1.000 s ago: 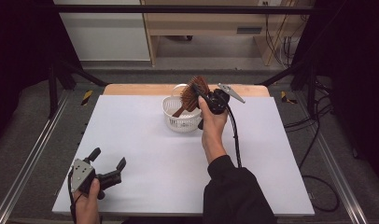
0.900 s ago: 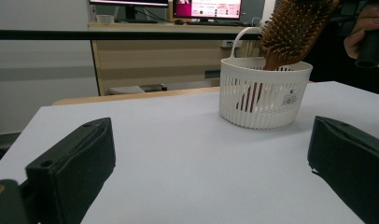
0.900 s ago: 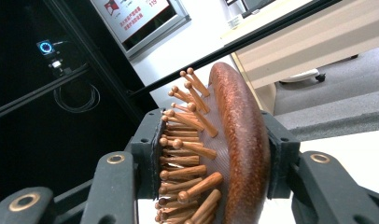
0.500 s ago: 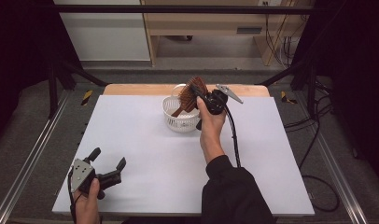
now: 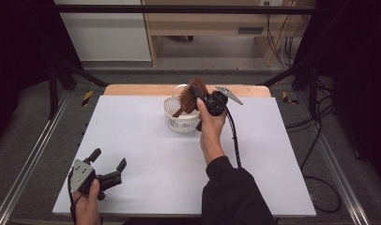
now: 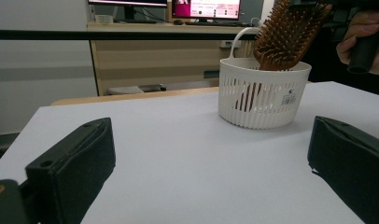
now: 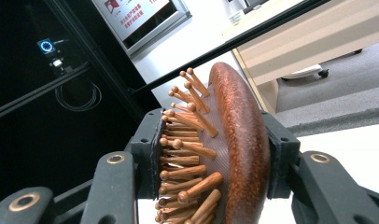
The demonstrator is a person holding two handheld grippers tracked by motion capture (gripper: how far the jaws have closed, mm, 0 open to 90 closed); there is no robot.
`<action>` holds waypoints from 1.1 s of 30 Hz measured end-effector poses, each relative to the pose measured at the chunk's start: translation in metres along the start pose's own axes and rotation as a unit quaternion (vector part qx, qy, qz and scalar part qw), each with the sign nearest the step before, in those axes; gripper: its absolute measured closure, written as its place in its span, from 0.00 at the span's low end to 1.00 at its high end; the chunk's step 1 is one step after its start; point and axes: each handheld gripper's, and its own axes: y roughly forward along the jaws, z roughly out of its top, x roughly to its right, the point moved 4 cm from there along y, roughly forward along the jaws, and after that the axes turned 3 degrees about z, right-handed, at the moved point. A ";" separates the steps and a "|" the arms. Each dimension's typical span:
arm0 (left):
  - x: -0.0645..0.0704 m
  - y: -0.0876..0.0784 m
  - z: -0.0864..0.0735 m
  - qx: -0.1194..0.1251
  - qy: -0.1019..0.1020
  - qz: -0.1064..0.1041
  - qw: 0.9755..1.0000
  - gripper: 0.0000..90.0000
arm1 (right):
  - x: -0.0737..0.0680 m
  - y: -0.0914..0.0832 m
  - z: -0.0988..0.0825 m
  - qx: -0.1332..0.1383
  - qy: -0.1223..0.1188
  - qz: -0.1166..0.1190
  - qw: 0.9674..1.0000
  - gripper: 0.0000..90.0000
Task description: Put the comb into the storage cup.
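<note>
landmark: the round white slotted plastic basket [image 5: 181, 115], standing at the far middle of the white table [image 5: 146, 154], is taken as reference.
task's thing: a brown wooden paddle hairbrush with wooden pins [image 5: 192, 96] is held tilted over the basket; its handle end is seen dipping inside the rim, its head above and slightly to the right of the basket.
right gripper: the right gripper [image 5: 201, 99] is found just right of the basket and above its rim; its fingers [image 7: 148, 154] are part closed and clamped on the brush head, one pad on the pin side, the other on the smooth back.
left gripper: the left gripper [image 5: 109, 164] is rested near the table's front left corner, well apart from the basket; its fingers [image 6: 80, 158] are spread wide and nothing is held.
change: compared with a second ago, almost nothing is changed; the brush is kept at the same tilt over the basket, the grip is unaltered, and both hands are kept still.
meaning: the move is judged to be paused with the brush half inside the basket; whether it is being lowered in or lifted out cannot be told.
next: if placing is meant, the brush would have to be lowered further before release.
risk: the light basket could be tipped by the handle pressing on its wall.
</note>
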 end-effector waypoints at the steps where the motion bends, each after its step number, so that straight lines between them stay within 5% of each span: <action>1: 0.000 0.000 0.000 0.000 0.000 0.000 1.000 0.01 | 0.000 0.000 0.000 0.000 -0.001 0.000 1.000 0.56; 33: 0.000 0.001 -0.001 -0.003 -0.001 -0.004 1.000 0.01 | 0.023 -0.003 0.001 -0.035 -0.009 -0.002 0.999 0.52</action>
